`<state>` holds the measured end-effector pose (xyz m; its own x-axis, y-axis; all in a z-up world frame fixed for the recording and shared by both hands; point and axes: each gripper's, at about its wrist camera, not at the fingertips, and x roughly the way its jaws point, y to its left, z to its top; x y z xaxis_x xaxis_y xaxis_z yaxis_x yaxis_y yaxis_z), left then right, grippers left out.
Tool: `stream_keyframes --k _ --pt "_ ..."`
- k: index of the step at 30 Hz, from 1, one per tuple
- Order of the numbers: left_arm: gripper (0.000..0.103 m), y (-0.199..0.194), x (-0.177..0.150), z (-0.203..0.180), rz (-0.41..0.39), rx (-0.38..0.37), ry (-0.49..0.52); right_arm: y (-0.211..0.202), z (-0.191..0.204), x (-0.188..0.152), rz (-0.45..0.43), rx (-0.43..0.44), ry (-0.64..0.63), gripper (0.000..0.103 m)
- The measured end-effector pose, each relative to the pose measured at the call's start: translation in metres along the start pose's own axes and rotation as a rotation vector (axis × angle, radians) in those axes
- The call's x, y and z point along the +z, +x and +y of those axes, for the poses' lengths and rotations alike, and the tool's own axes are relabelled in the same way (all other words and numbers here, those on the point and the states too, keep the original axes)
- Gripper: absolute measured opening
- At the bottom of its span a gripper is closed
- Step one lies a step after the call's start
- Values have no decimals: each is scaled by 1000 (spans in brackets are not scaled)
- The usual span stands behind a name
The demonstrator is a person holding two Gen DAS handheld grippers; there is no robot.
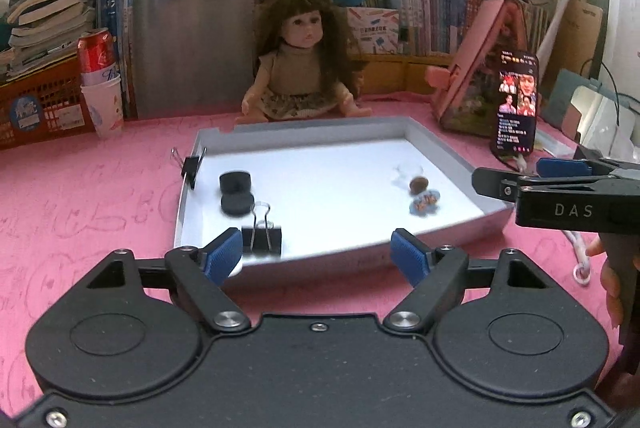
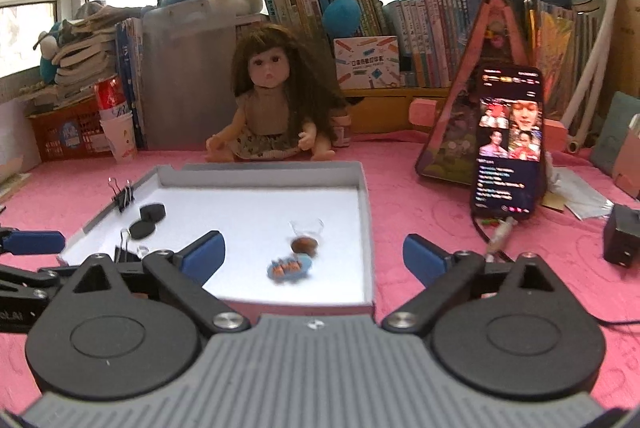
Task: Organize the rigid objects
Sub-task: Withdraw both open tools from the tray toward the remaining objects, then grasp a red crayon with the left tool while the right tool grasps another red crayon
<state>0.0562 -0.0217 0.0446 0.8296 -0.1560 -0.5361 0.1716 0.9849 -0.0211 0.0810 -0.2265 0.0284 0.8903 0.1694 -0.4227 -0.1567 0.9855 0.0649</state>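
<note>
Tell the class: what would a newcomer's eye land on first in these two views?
Probably the long-haired doll sitting upright on the pink table just behind the shallow white tray. Next, the lit phone propped to the tray's right, then the two black discs and binder clips along the tray's left side.

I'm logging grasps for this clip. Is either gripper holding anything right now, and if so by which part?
Nothing is held. The left gripper and the right gripper both stand open with nothing between their pads, short of the white tray.
</note>
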Motion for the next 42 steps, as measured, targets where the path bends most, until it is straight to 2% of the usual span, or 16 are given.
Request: stream_keyframes --k 11,16,18,22,27,33,37,42 --pt "78 -22 -35 -2 28 11 -11 -14 -5 -38 20 -78 -25 100" --pt "63 -31 -47 3 55 -6 -25 -16 -1 -52 39 -72 -65 100" --pt "50 -34 -52 2 68 -15 -24 -16 1 -55 49 -68 -69 100" --pt "44 -34 -60 -2 93 3 -7 -15 1 -57 55 -66 -61 100" --pt "44 -31 -65 -10 105 -2 -13 -14 3 -58 58 -67 -73 100" --pt "46 -25 -65 -18 98 37 -74 -13 7 -59 64 -75 -101 100" --pt "54 -19 -66 -23 90 86 -114 -11 10 -59 72 -79 -115 100" --pt "54 -16 -70 -33 74 133 -74 -10 10 -60 89 -83 -116 100"
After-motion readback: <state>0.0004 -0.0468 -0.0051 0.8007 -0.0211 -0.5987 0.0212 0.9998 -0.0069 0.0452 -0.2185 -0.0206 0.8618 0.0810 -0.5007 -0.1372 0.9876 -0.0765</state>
